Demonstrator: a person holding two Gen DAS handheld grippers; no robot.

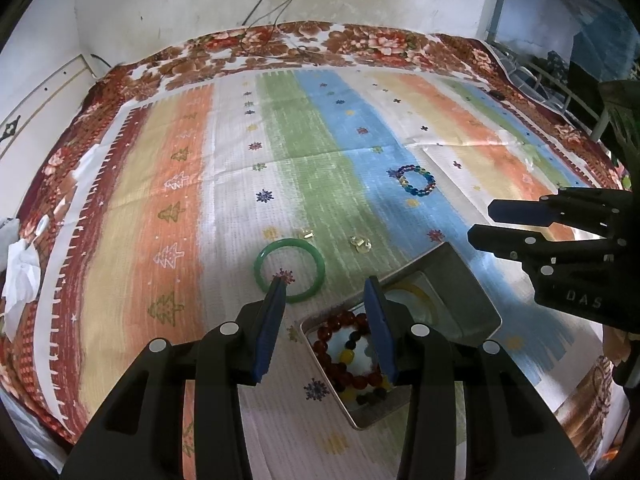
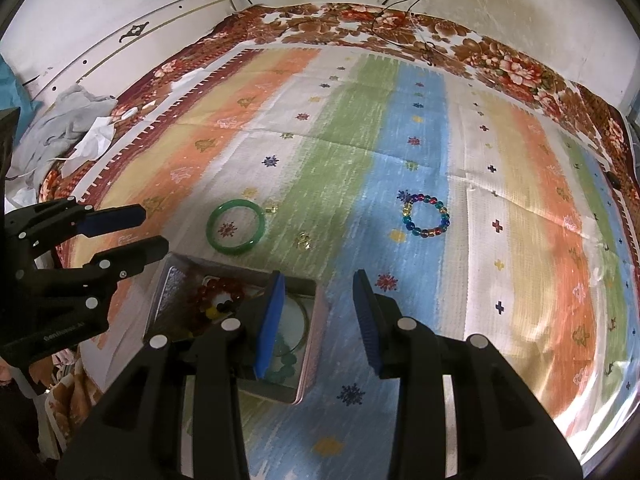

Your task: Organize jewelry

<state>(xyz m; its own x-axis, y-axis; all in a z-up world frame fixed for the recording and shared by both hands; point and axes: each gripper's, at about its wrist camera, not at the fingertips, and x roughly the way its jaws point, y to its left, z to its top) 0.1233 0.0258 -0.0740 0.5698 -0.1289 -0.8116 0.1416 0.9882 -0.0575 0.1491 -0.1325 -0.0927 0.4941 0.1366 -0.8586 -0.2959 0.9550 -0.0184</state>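
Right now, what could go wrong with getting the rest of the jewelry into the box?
The green bangle is smooth and round, so it might slip or roll from the left hand-held gripper. The tiny yellow pieces lie flat on the cloth; fingers could pinch fabric instead. The tin box already holds red beads, and the right hand-held gripper hangs close over it, so a bump might shove it.

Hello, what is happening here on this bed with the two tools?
A person is sorting jewelry into a metal tin on the striped cloth. Both tools are open and empty: the left tool hovers over the tin near the green bangle, and the right tool hovers over the tin's other side. A red bead bracelet already lies in the tin. The green bangle, a multicolored bead bracelet and some small yellow pieces lie on the cloth.
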